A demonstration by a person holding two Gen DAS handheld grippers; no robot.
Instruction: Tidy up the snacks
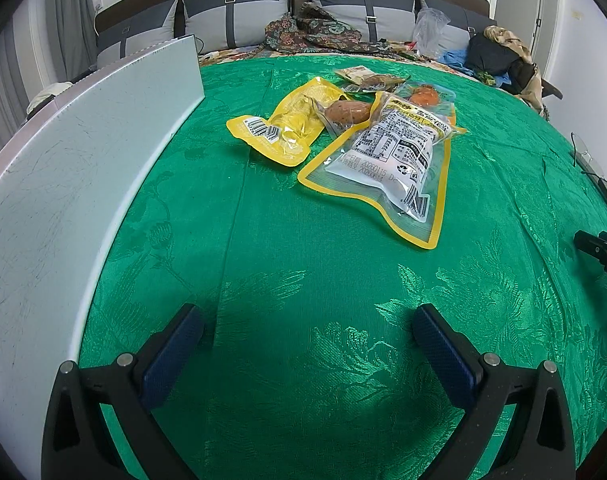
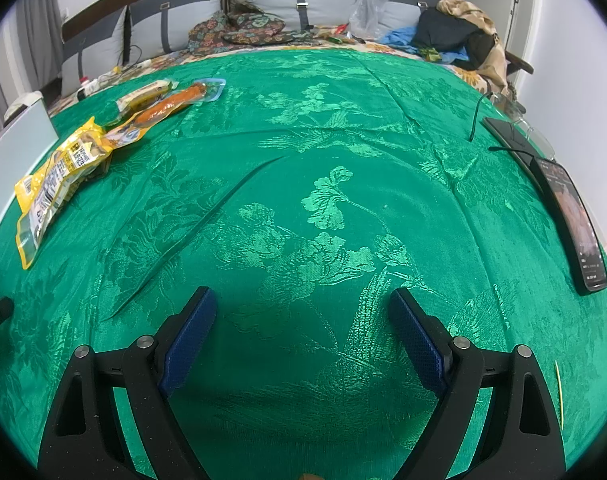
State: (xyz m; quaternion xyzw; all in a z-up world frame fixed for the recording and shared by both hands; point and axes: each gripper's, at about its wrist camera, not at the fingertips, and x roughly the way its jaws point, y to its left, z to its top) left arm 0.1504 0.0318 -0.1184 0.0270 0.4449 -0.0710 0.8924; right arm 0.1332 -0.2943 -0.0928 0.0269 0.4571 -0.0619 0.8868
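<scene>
1. Nearest in the left wrist view, the left gripper hangs over the green floral damask cloth with its blue-padded jaws spread wide and nothing between them.
2. The right gripper does the same in its own view: jaws wide apart, empty, over bare cloth.
3. Only the left view shows the scratched white panel standing close along the left edge; the right view catches just a sliver of it.
4. Only the right view shows the two dark phones lying at the cloth's right edge, the nearer with its screen lit, and a thin green stick near the right jaw.
5. The snacks lie in a heap mid-cloth, ahead of the left gripper and well apart from the right one.
6. Nearest is the clear yellow-bordered pouch with a white label, barcode and the printed date 20260115.
7. Beside it lies the yellow foil packet with a barcode, touching a clear-wrapped brown sausage.
8. Behind them sit an orange snack in a clear pack and a small beige packet.
9. Farthest back, grey cushions line the headboard.
</scene>
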